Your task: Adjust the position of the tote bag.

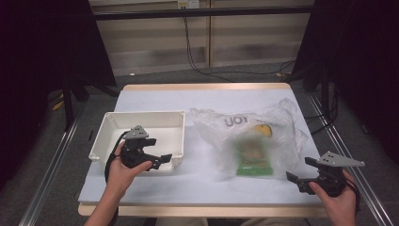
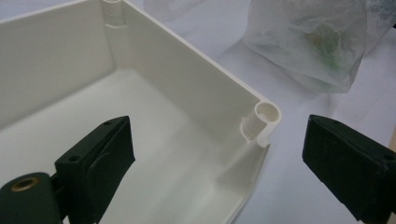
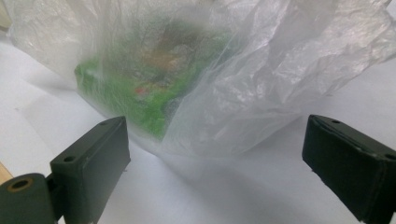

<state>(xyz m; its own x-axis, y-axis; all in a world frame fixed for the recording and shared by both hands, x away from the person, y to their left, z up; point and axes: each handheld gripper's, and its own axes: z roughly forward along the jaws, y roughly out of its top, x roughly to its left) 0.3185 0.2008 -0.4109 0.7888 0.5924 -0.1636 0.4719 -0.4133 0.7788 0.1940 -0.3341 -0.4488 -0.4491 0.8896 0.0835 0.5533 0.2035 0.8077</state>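
White sheeting covers the table (image 1: pixel 155 190), whose wooden edge shows along the near and far sides. On it, left of centre, stands a white plastic box (image 1: pixel 113 123), open-topped and rectangular, with a moulded screw post in each corner; nothing lies inside it. Just to its right, touching the sheeting and apart from the box, lies a crumpled translucent plastic bag (image 1: pixel 282 122) with dark lettering and a yellow mark on its upper face. Inside the bag, toward its near end, sits a green packet (image 1: pixel 254 165), blurred by the film; in the right gripper view its green edge (image 3: pixel 121 93) rests low against the bag wall.

The left gripper (image 1: pixel 160 149) is held in the person's left hand (image 1: pixel 123 173) over the near right corner of the box. Its jaws stand wide apart: in the left gripper view one jaw is over the box floor and the other is outside the wall, with the corner post between them, untouched.

The right gripper (image 1: pixel 300 170), held in the right hand (image 1: pixel 336 197), hovers near the table's near right corner, pointing at the bag. Its jaws are also spread, gripping nothing, just short of the bag.
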